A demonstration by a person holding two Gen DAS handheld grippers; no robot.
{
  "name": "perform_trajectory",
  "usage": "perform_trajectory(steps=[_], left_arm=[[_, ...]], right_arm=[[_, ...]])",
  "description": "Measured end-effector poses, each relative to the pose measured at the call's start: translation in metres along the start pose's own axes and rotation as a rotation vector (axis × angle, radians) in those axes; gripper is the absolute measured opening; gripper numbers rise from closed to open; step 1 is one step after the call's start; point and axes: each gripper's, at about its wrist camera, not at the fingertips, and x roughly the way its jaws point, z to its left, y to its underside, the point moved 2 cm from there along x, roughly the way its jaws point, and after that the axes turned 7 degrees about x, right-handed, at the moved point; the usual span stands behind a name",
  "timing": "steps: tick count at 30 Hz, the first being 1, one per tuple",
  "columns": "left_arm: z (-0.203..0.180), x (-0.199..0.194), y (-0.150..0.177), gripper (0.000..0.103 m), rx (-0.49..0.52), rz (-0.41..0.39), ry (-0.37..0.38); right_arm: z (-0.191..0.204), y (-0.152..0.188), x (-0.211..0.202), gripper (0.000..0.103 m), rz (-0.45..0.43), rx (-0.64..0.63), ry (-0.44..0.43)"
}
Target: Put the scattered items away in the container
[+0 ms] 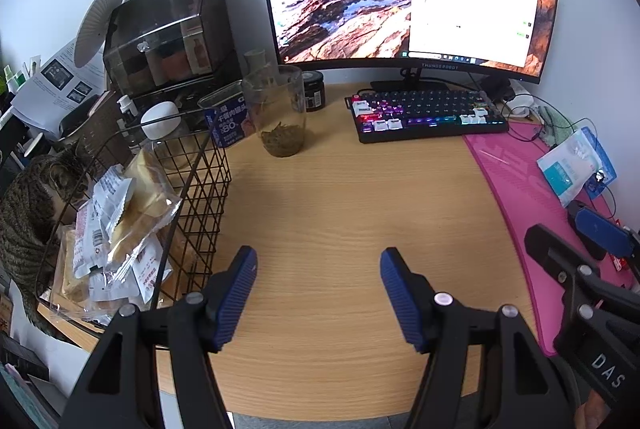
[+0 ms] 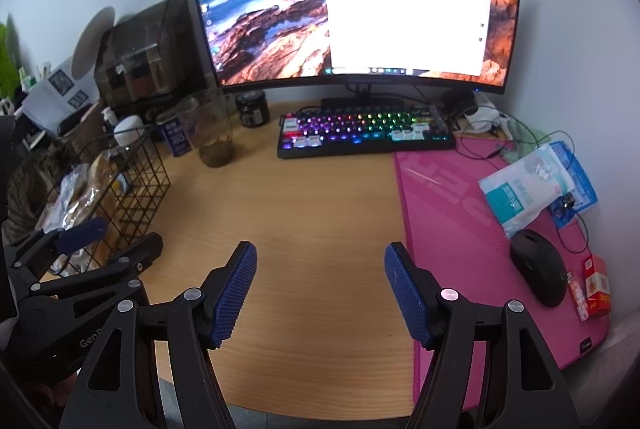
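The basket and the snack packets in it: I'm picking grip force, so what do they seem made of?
The basket looks like thin black-coated metal wire: an open square grid you can see through. The packets look like glossy clear and white plastic film: crinkled, with glare, and bread shows through one.

1. Wooden desk [image 1: 340, 213], light grain, bare through the middle.
2. Along the left edge: black wire basket [image 1: 200, 181] (snack packets inside).
3. Toward the back: clear jar [image 1: 280, 109], small dark jar [image 1: 314, 89], backlit keyboard [image 1: 428, 113], monitor stand [image 1: 408, 83].
4. On the right: pink mat [image 2: 460, 229], flat on the wood.
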Motion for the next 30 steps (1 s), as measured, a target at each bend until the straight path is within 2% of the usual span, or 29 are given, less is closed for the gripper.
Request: perform_trajectory(steps=[30], left_arm=[[-0.0011,0.0057,0.0011,0.07,0.004,0.019,0.005]], right_arm=[[0.0041,0.0008,0.0001,0.067,-0.002,-0.013,-0.015]])
